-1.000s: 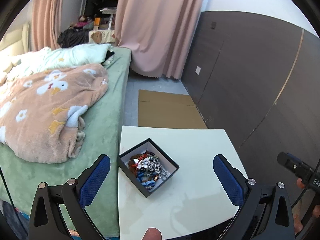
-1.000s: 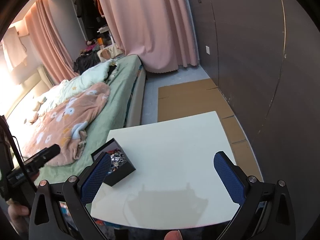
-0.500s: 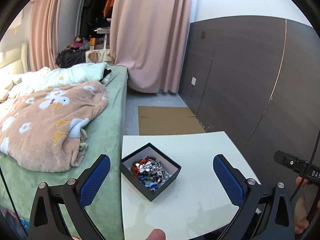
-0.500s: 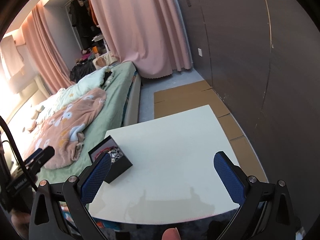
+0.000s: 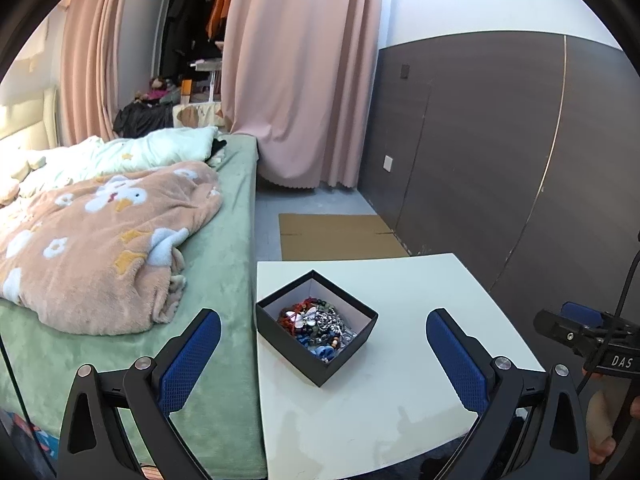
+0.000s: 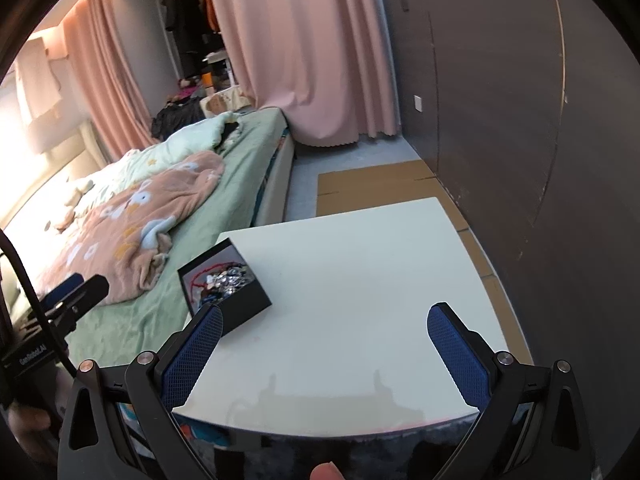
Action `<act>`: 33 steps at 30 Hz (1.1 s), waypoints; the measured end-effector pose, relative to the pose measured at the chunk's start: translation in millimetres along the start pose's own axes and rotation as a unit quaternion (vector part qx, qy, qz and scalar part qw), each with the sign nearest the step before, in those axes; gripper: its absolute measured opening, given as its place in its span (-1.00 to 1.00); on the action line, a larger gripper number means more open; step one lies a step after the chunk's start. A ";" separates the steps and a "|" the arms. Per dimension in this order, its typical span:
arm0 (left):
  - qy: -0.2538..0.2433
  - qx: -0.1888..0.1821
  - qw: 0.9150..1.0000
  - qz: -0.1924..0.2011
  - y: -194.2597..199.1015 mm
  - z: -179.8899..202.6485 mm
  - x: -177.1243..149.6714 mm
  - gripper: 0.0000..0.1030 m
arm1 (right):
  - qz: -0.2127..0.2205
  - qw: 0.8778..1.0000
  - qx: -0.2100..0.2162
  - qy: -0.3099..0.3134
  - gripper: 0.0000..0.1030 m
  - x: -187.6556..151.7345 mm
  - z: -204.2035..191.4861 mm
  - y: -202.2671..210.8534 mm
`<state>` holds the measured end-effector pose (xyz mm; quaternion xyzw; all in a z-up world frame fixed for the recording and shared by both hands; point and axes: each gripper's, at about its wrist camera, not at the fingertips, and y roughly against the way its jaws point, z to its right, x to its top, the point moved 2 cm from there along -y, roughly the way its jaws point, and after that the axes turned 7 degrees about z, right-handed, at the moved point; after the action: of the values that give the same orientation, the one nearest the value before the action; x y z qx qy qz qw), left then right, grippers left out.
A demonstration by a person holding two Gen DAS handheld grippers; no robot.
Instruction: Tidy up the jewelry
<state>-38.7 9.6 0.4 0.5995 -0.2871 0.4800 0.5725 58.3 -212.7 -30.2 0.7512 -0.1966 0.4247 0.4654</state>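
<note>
A small black open box (image 5: pixel 317 328) holds a tangle of beaded jewelry (image 5: pixel 316 327) in red, silver and blue. It rests on the left part of a white table (image 5: pixel 400 392). My left gripper (image 5: pixel 322 354) hovers open just short of the box, its blue pads (image 5: pixel 188 360) spread wider than the box. In the right wrist view the same box (image 6: pixel 224 286) lies left of centre, and my right gripper (image 6: pixel 326 356) hangs open and empty over the table's near edge (image 6: pixel 320 426).
A green bed (image 5: pixel 224 280) with a peach flowered blanket (image 5: pixel 100 240) runs along the table's left side. Flat cardboard (image 5: pixel 336 236) lies on the floor beyond the table. A dark panelled wall (image 5: pixel 500 160) stands at the right, pink curtains (image 5: pixel 300 80) behind.
Both cameras have tilted up, so the room shows more and the box sits lower in view. Both grippers stay open and empty.
</note>
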 end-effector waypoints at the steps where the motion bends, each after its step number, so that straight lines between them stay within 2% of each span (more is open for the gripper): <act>1: -0.001 -0.002 1.000 0.002 2.3 -0.4 -0.1 0.99 | 0.001 1.000 0.002 0.003 1.00 -1.5 -2.0 1.0; 7: -0.011 -0.004 1.000 0.003 5.1 0.0 -3.8 0.99 | 0.017 1.000 0.004 0.005 1.00 -5.7 -6.9 7.9; 19: 0.000 -0.004 1.000 -0.013 -0.5 -0.3 -7.6 0.99 | 0.012 1.000 -0.004 -0.008 0.99 -9.2 0.3 4.0; 33: 0.006 -0.004 1.000 -0.008 1.3 1.1 -6.2 0.99 | 0.013 1.000 -0.003 -0.008 0.99 -9.9 -1.4 4.4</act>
<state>-42.0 7.0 -4.6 0.5962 -0.2810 0.4780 0.5806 49.1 -214.6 -35.7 0.7506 -0.2118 0.4238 0.4605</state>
